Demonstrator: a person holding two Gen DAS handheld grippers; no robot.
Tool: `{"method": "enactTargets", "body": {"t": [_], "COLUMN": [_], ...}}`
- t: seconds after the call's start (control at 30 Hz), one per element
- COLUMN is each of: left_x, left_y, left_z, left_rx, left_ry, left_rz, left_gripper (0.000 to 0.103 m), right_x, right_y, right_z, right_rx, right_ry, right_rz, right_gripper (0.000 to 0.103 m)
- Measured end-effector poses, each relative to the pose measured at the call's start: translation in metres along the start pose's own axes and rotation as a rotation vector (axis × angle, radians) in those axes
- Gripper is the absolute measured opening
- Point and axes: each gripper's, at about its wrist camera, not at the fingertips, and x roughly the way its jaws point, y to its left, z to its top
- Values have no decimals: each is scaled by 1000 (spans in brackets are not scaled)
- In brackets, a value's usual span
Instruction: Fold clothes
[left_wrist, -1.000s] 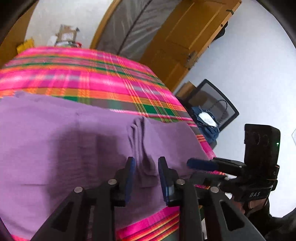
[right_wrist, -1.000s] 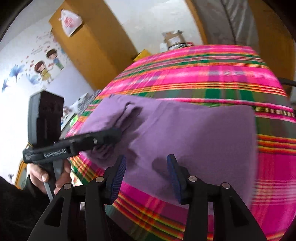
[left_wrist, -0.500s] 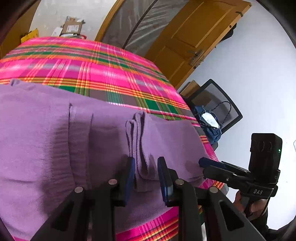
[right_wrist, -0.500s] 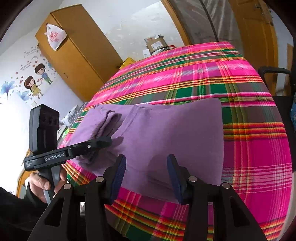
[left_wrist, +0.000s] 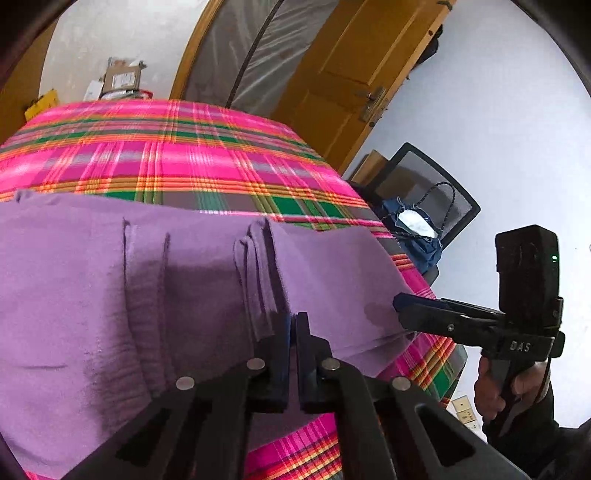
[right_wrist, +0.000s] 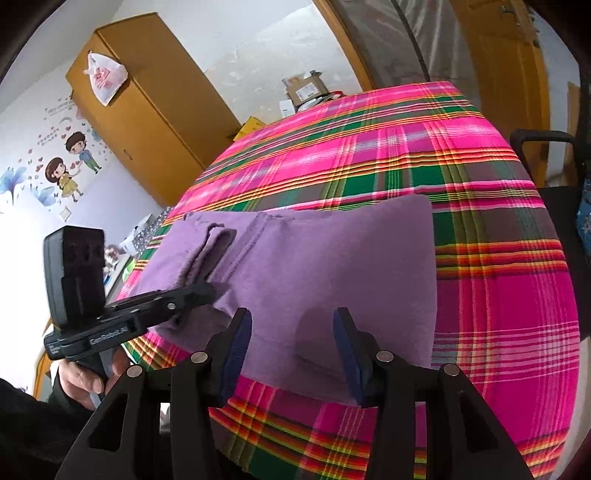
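While the purple garment (left_wrist: 92, 295) is lying flat on the plaid tablecloth (left_wrist: 166, 155), left gripper (left_wrist: 293, 321) is pinching its bunched fold, apparently by the near edge; right gripper (right_wrist: 291, 332) is hovering over it, jaws apart.

One purple garment (left_wrist: 92, 295), two tongs (left_wrist: 291, 328) (right_wrist: 291, 332), one plaid cloth (right_wrist: 406, 155)

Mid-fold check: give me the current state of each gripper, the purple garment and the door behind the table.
left gripper: shut on a raised fold of the purple garment.
right gripper: open, over the garment's near edge.
purple garment: spread on the plaid tablecloth, partly folded.
wooden door: open.
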Motion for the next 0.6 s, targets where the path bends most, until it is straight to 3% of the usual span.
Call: {"method": "enactTargets", "body": {"t": [0.13, 0.27, 0.33, 0.4, 0.5, 0.6], "left_x": [-7, 6, 6, 2, -2, 7], "left_y": [2, 9, 8, 6, 8, 12], "left_z": [-6, -14, -12, -9, -4, 1], "left_rx": [-4, -22, -28, -22, -45, -71], "left_ry": [6, 84, 82, 64, 31, 33], "left_rz": [-24, -31, -23, -13, -3, 2], "left_gripper": [2, 3, 3, 7, 25, 28], "right_x": [-4, -3, -3, -4, -7, -7], "right_y": [-3, -8, -9, -9, -10, -12], "right_z": [1, 2, 1, 1, 1, 2], "right_rx": [7, 24, 29, 31, 34, 41], "right_ry": [-11, -12, -13, -16, -25, -28], "right_rz": [-4, -9, -9, -8, -6, -3], "right_gripper": [48, 48, 48, 48, 48, 48]}}
